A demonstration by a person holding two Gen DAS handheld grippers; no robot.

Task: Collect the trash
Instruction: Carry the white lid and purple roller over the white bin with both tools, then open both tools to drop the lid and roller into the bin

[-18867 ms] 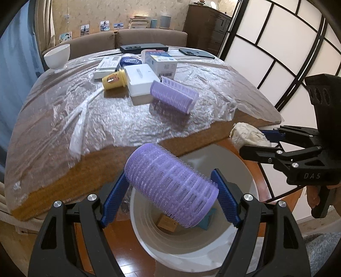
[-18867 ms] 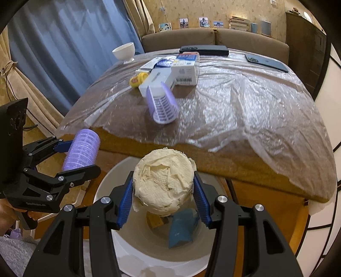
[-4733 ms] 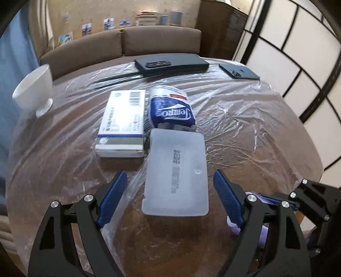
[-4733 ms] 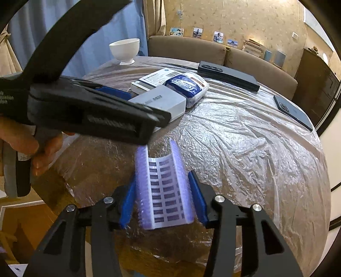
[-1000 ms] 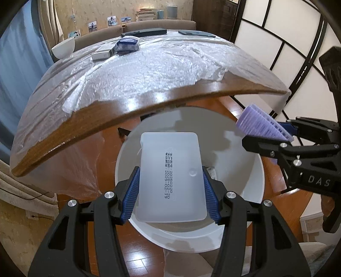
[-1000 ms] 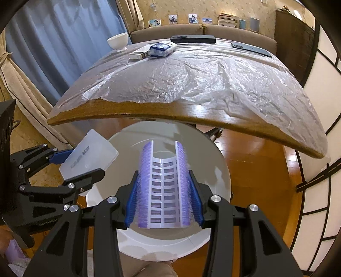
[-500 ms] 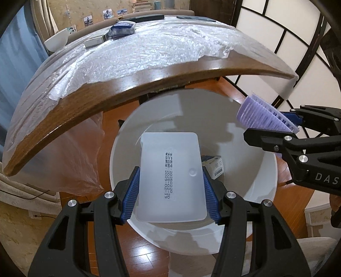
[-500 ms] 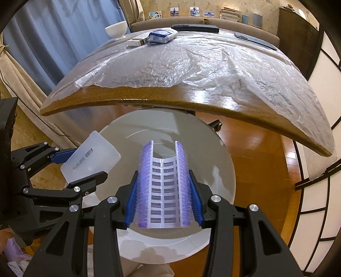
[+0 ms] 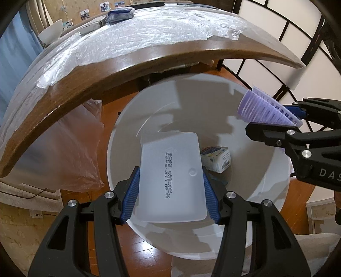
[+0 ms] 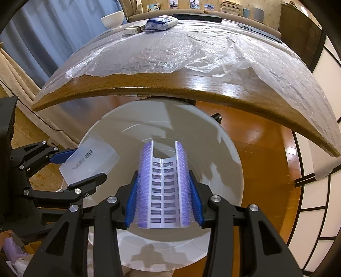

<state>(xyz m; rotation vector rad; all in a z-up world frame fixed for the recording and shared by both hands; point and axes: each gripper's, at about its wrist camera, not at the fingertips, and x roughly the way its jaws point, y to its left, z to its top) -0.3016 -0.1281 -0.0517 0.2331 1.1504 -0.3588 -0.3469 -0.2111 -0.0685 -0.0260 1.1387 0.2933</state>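
**Both grippers hold trash over the white bin, ready to drop it**

The left gripper [image 9: 171,191] has its blue pads pressed against the two long edges of a frosted white plastic lid [image 9: 172,176] with a printed date line down its middle. The lid lies flat between the fingers and sticks out ahead of the fingertips, directly above the mouth of the round white bin [image 9: 132,136] on the wooden floor. Held this way, it would likely fall straight in once the jaws part.

The right gripper [image 10: 163,196] is closed almost as far as it goes on a split purple hair roller [image 10: 163,183], a bristled half-cylinder with its slotted white inside facing up. The pads squeeze its two bristled sides, and its front end reaches past the fingertips over the centre of the bin [image 10: 230,149].

Seen from the left wrist, the right gripper [image 9: 298,119] comes in from the side with the roller [image 9: 262,108] just above the bin's rim. Below the left fingers, a small white carton with a barcode [image 9: 217,158] already lies at the bottom.

Beyond the fingertips of both grippers, the wooden table [image 10: 191,85] overhangs the far side of the bin, covered in clear plastic film [image 10: 170,49]. A blue tissue pack [image 10: 161,23], a flat white box [image 10: 133,30] and a white bowl [image 10: 111,19] sit at its far end, probably next to be gathered.
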